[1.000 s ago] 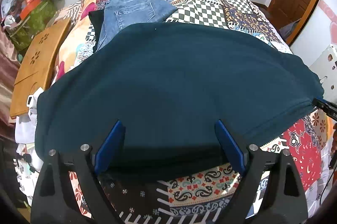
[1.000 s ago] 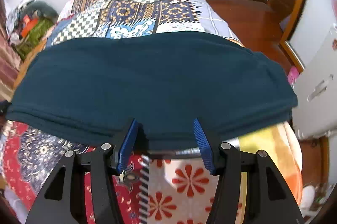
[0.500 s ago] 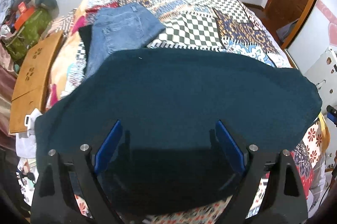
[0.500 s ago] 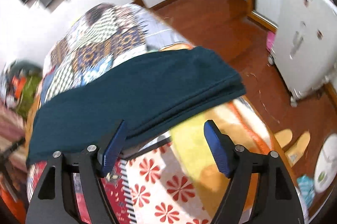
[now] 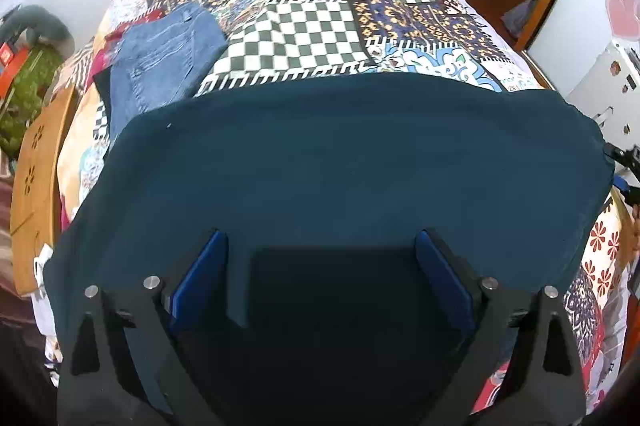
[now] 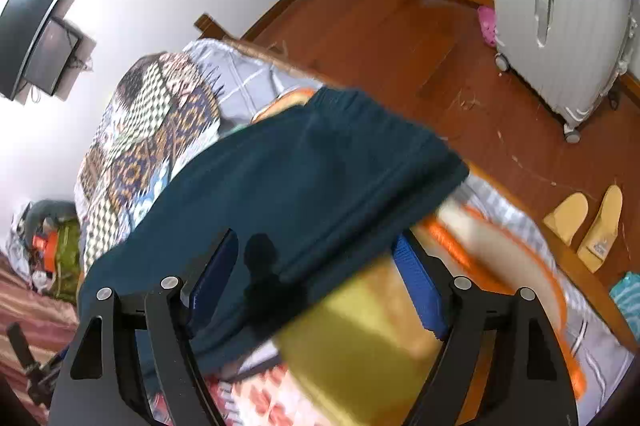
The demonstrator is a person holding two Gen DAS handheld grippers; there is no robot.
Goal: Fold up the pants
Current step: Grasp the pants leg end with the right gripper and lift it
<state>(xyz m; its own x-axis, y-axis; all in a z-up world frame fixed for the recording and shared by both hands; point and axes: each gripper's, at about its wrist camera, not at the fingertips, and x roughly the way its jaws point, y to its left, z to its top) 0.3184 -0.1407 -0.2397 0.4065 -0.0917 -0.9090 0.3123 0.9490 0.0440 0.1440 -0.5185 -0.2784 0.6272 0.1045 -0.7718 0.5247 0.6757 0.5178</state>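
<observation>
Your dark teal pants point(image 5: 340, 165) lie flat across the patchwork quilt point(image 5: 320, 21), already doubled lengthwise into one long band; the right wrist view shows stacked layers at the elasticated waistband end point(image 6: 360, 113), near the edge of the bed. You appear to be between folds: the lengthwise fold looks done and the crosswise one has not begun.

Your left gripper point(image 5: 320, 266) sits over the band with its jaws spread wide and nothing pinched between the blue pads point(image 5: 204, 274). Your right gripper point(image 6: 316, 266) is likewise released, its fingers straddling the near edge of the cloth without closing on it; that view is motion-blurred, so exact contact is unclear.

Next, you probably need to pick one end, catch all the layers together at both corners, and carry it over onto the other end. Keep the edges aligned, since soft knit slides easily. The folded jeans point(image 5: 160, 61) beyond are well out of your way.
</observation>
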